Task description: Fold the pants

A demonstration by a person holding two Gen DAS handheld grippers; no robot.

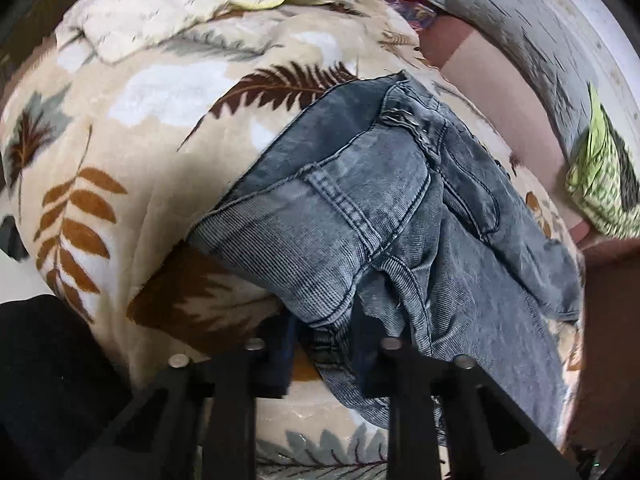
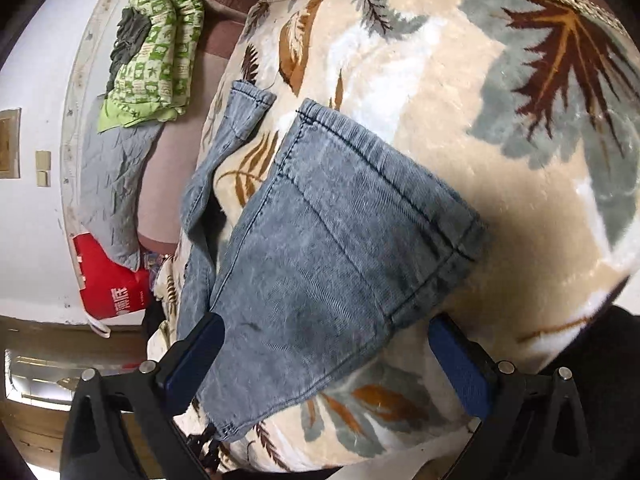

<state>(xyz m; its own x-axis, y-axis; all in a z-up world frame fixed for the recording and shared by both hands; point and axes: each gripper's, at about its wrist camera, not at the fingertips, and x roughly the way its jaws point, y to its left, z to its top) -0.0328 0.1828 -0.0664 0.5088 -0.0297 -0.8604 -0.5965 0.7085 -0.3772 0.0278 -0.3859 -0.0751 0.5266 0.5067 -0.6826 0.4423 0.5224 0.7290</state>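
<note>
Pants lie on the leaf-print blanket. Left tongs pinch denim near the waistband; right tongs stand spread around a leg hem. Step: initial grasp. Next: close right tongs, then fold.

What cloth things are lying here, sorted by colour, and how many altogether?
Blue-grey: 1, jeans
Beige leaf-print: 1, blanket
Green patterned: 1, quilt
Grey: 1, quilted cover
Total: 4
</note>
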